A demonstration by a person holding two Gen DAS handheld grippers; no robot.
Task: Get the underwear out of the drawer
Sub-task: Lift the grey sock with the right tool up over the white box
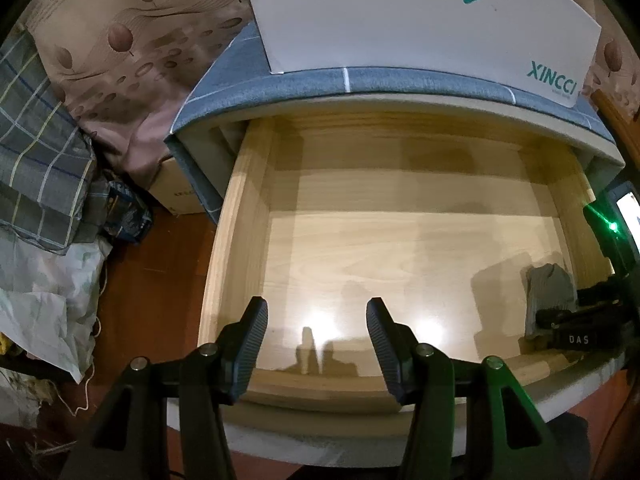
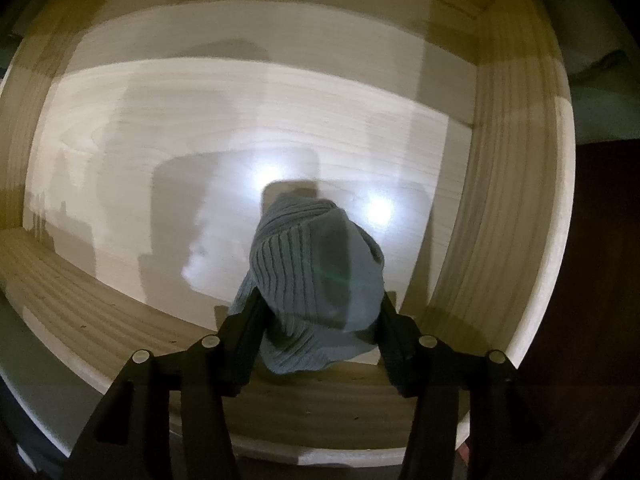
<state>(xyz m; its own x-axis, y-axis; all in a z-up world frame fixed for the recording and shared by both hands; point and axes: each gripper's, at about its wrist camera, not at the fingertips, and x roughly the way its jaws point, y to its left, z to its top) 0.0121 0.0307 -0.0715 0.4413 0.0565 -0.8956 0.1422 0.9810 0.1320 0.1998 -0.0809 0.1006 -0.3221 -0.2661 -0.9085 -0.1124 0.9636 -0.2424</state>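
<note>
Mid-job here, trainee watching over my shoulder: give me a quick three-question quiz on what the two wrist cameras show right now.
1. True or false: the left gripper has cloth between its fingers.
2. What does the right gripper hold? A) a white box B) grey ribbed underwear C) a checked cloth
3. Fill in: the underwear sits near the ____ corner of the drawer, as the left wrist view shows it.

Key:
1. False. Its jaws stand open over the bare wooden drawer floor.
2. B. The pads press on the grey ribbed underwear from both sides.
3. Near right; there the underwear lies by the drawer's right wall, with the right gripper on it.
</note>
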